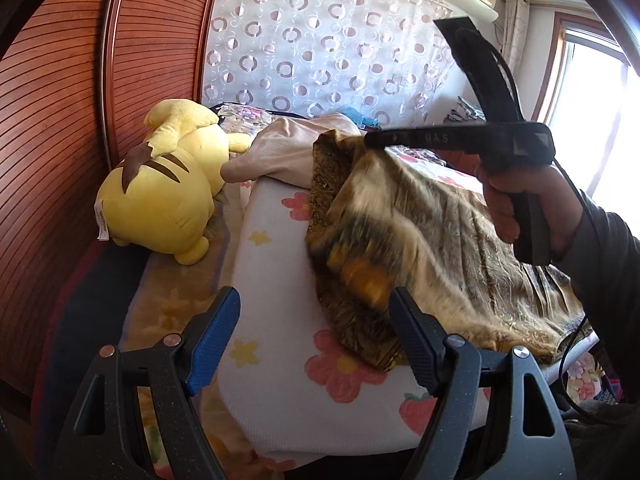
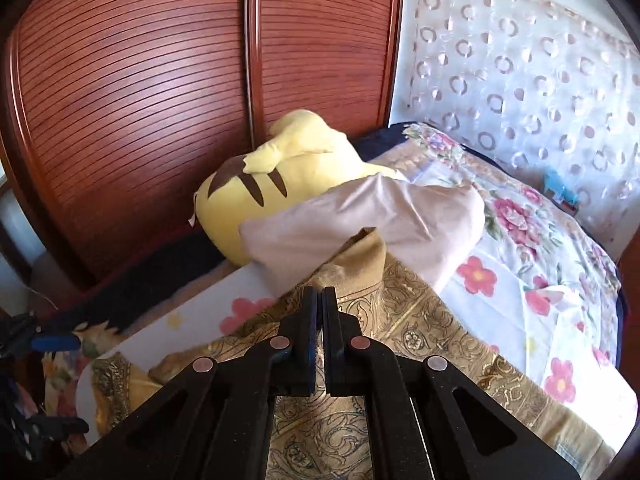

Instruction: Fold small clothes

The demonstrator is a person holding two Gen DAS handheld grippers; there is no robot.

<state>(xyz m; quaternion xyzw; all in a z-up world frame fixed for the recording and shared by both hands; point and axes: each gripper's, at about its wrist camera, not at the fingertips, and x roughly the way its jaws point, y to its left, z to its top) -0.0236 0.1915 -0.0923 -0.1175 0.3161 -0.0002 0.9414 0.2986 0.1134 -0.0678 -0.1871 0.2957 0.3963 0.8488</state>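
Observation:
A gold and brown patterned garment (image 1: 432, 248) lies on the white flowered board (image 1: 280, 280). My right gripper (image 1: 370, 140) is shut on the garment's far edge and holds it lifted; the cloth is blurred below it. In the right wrist view the right gripper (image 2: 319, 294) is closed with the gold cloth (image 2: 360, 264) pinched between its fingers. My left gripper (image 1: 316, 312) is open and empty, low over the board at the garment's near left corner. Its tip shows in the right wrist view (image 2: 56, 343) at far left.
A beige folded garment (image 1: 280, 152) lies at the board's far end, also in the right wrist view (image 2: 360, 224). A yellow plush toy (image 1: 160, 192) sits left of it against the wooden headboard (image 1: 60, 100). A flowered bedspread (image 2: 540, 240) lies to the right.

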